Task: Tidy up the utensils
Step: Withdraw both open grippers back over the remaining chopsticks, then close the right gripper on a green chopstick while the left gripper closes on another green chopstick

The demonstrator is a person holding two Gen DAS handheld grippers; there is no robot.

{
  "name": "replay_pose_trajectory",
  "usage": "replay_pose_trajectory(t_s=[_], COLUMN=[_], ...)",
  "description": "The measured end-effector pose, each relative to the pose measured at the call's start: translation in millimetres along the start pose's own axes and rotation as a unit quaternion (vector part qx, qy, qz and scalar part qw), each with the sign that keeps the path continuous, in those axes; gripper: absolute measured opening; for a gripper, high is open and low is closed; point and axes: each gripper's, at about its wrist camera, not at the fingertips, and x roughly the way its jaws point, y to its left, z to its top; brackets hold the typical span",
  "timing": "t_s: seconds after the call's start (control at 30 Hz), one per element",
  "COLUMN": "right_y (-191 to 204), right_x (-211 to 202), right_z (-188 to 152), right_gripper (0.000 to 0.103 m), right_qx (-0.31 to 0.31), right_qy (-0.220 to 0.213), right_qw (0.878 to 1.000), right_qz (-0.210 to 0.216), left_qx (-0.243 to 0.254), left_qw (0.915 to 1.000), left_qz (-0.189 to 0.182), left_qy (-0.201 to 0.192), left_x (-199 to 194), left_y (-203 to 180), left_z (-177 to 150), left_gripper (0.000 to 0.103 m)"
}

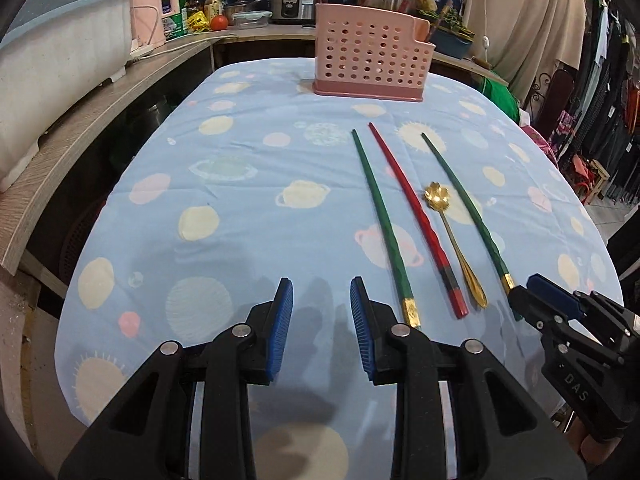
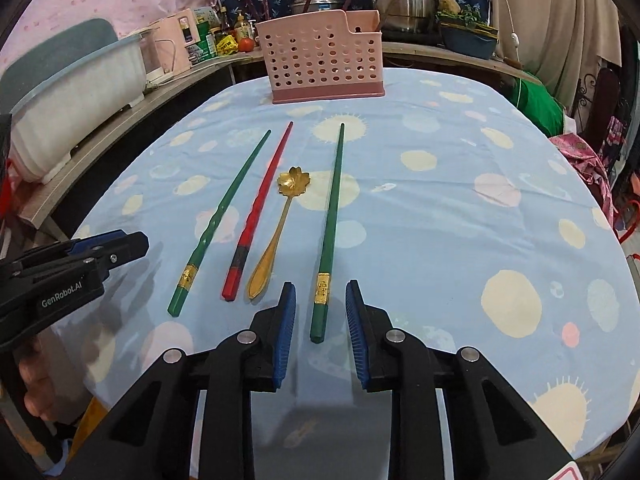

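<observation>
Both views are evenly and fairly brightly lit from overhead, with soft indoor light. The blue tablecloth (image 1: 248, 208) carries blurred grey shadows just beneath the left gripper (image 1: 321, 300) and the right gripper (image 2: 320, 304). The gold spoon (image 2: 294, 184) shows a small glint. Centres are sharp; the fisheye bends the edges strongly, with dark vignetted corners and slightly soft, cluttered backgrounds.

Chopsticks (image 2: 256, 212) and spoon (image 2: 276, 232) lie before holder (image 2: 324, 64).
</observation>
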Motion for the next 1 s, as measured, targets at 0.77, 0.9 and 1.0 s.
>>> replay_pose_trajectory(t_s=[0.77, 0.9, 1.0], right_y=[-7.6, -8.1, -8.7], right_x=[4.5, 4.2, 3.9], right_z=[-5.7, -6.6, -7.2], right_gripper=[0.007, 0.007, 0.007], right_qx=[0.014, 0.016, 0.017], right_qy=[-0.007, -0.008, -0.008], right_qw=[1.0, 1.0, 1.0], right_qz=[-0.008, -0.008, -0.006], left_qx=[0.04, 0.038, 0.037], left_qw=[0.9992, 0.9993, 0.9993], left_qz=[-0.006, -0.002, 0.002], left_qy=[0.001, -0.001, -0.003], left_x=[19.6, 20.2, 19.7], left_y=[-41.1, -40.5, -40.0], left_z=[-13.0, -12.4, -13.4], left_gripper=[0.047, 0.045, 0.04])
